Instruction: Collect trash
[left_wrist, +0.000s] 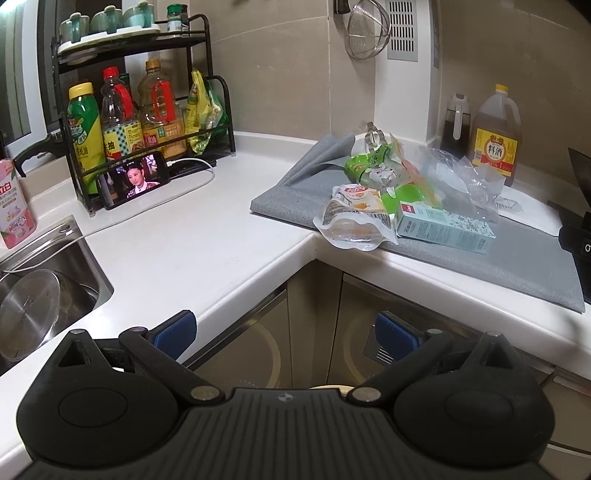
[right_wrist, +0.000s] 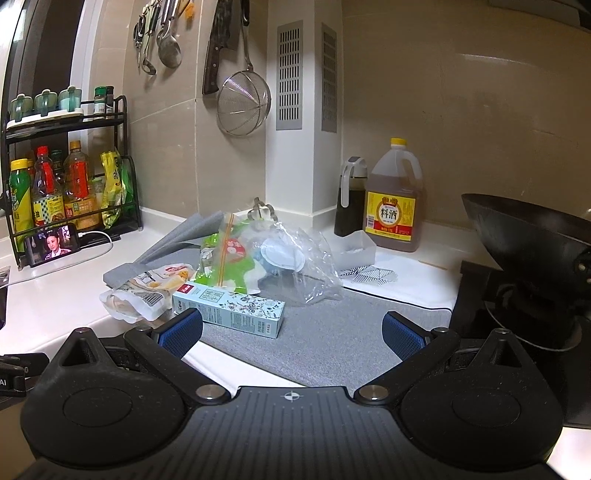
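Kitchen corner, white L-shaped worktop (left_wrist: 221, 236) with a grey mat (right_wrist: 332, 332) laid over its right leg, probably to protect the surface. Nearest: left tongs (left_wrist: 286, 334), released and empty, hanging off the worktop edge over the cabinet doors; right tongs (right_wrist: 291, 330), likewise released and empty, poised at the mat's front edge and facing the trash, apparently ready for a first pick. Trash, one loose heap on the mat at the inner corner: pale box (right_wrist: 229, 308) lying flat in front, closest to the right tongs; snack pouch (right_wrist: 144, 291) just beside it, overhanging the worktop edge; green zip bag (right_wrist: 229, 266) behind, propped up by what lies under it; crumpled clear bag (right_wrist: 306, 266) to the right, touching the green one. None yet lifted; no bin shows in either view. Beyond the heap: clear tray (right_wrist: 352, 251), dark cruet (right_wrist: 351, 199), wine jug (right_wrist: 395, 206) against the wall. Far right: wok (right_wrist: 524, 229) on the hob. Far left: sink (left_wrist: 44, 288) holding a steel lid, phone (left_wrist: 135, 179) leaning on the bottle rack (left_wrist: 144, 110) so its screen can be watched, charging cable attached.
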